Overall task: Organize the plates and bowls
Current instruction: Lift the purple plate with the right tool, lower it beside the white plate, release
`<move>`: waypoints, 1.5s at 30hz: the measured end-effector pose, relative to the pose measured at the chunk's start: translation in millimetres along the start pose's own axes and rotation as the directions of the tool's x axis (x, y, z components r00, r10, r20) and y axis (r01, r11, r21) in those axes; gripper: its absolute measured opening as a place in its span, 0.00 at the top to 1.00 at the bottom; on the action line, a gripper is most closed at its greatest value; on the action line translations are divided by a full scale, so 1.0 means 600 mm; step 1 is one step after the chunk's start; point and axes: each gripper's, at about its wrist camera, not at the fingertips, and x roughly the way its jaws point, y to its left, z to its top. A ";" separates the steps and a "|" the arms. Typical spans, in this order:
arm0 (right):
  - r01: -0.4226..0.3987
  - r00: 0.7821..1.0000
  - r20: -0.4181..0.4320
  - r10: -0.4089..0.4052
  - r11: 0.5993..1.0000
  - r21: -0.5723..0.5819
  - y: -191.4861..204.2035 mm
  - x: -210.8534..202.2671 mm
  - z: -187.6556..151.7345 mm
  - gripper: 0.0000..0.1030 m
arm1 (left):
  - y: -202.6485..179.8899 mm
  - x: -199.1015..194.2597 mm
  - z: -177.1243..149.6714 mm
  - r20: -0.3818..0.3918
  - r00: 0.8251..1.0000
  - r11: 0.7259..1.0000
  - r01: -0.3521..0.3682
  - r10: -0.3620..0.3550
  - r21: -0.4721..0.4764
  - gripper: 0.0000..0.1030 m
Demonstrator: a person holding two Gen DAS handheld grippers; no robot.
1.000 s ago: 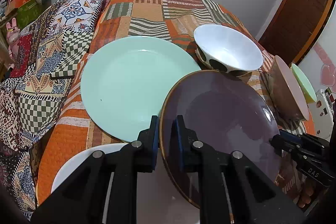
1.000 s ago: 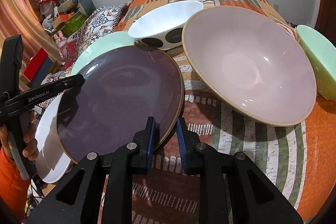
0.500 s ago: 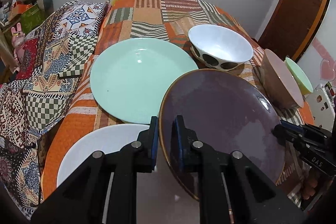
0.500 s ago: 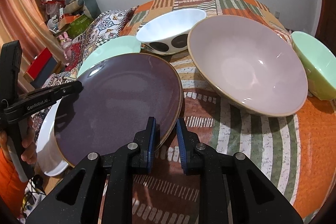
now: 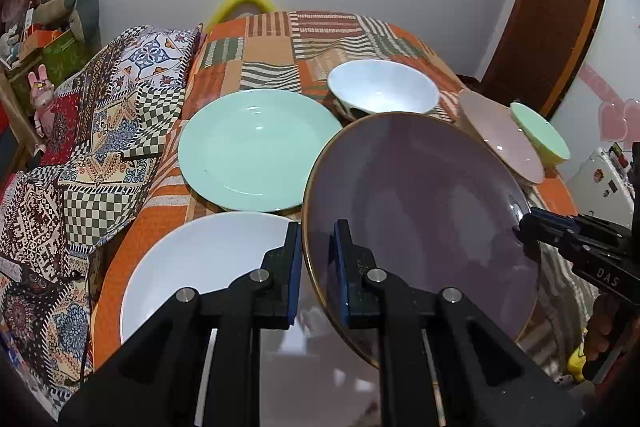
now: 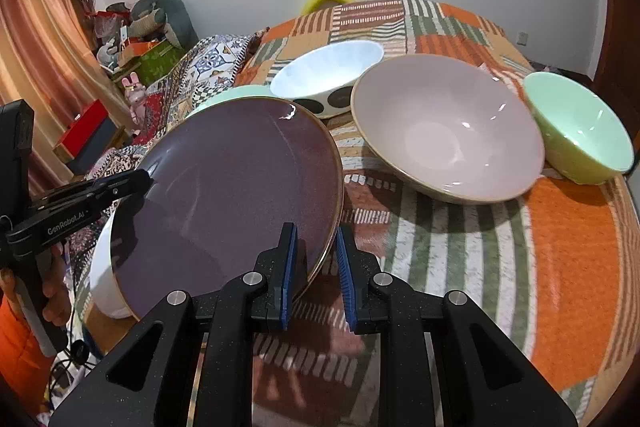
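Purple plate [image 5: 420, 211] is up in the air, tilted, carried btwn both grippers over the near end of the bed [image 6: 560, 247]. Left gripper [image 5: 316, 267] has its pads astride the near rim, w/ a sliver of gap showing each side, so it reads as clamped but not hard. Right gripper [image 6: 314, 267] straddles the opposite rim edge, left pad on the plate face, right pad standing a bit off the underside. Looks like a loose pinch, can't tell if it's fully biting.

Handling call: glazed stoneware, stiff, prob heavy for its size, slick finish, and chips if it knocks another dish. Rim is the only real hold; two-sided grip at opposite edges is the right idea. Keep it level-ish or it slides thru the pads.

Below it sits the white plate [image 5: 208, 259], w/ the mint plate [image 5: 256, 147] just beyond. Bowls are off to the right: spotted white bowl [image 6: 328, 79], pink bowl [image 6: 444, 127], green bowl [image 6: 580, 131]. Likely landing spot is on the white plate. Ease down, glaze on glaze skates.
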 end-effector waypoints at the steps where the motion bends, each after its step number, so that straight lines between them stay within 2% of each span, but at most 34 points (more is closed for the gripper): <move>1: 0.002 1.000 0.006 -0.002 1.000 0.000 0.000 -0.007 -0.002 0.82 | -0.006 -0.009 -0.003 0.004 1.000 1.000 0.003 -0.003 0.002 0.86; 10: 0.012 0.998 0.055 -0.013 1.000 0.014 -0.013 -0.070 -0.021 0.82 | -0.056 -0.068 -0.020 0.046 0.999 0.999 0.019 -0.021 0.030 0.86; 15: 0.021 0.997 0.074 -0.024 0.999 0.032 -0.027 -0.093 -0.039 0.82 | -0.084 -0.074 -0.034 0.026 0.999 0.999 0.036 -0.037 0.040 0.86; 31: 0.066 0.997 0.028 -0.069 0.992 0.106 -0.091 -0.105 -0.101 0.82 | -0.161 -0.024 -0.082 -0.076 0.995 0.994 0.067 -0.061 0.084 0.86; 39: 0.089 0.996 -0.004 -0.089 0.992 0.095 -0.098 -0.081 -0.109 0.82 | -0.150 0.014 -0.092 -0.131 0.989 0.996 0.081 -0.074 0.047 0.84; 45: 0.095 0.995 -0.019 -0.094 0.991 0.093 -0.105 -0.068 -0.114 0.82 | -0.152 0.022 -0.098 -0.127 0.989 0.995 0.079 -0.071 0.055 0.84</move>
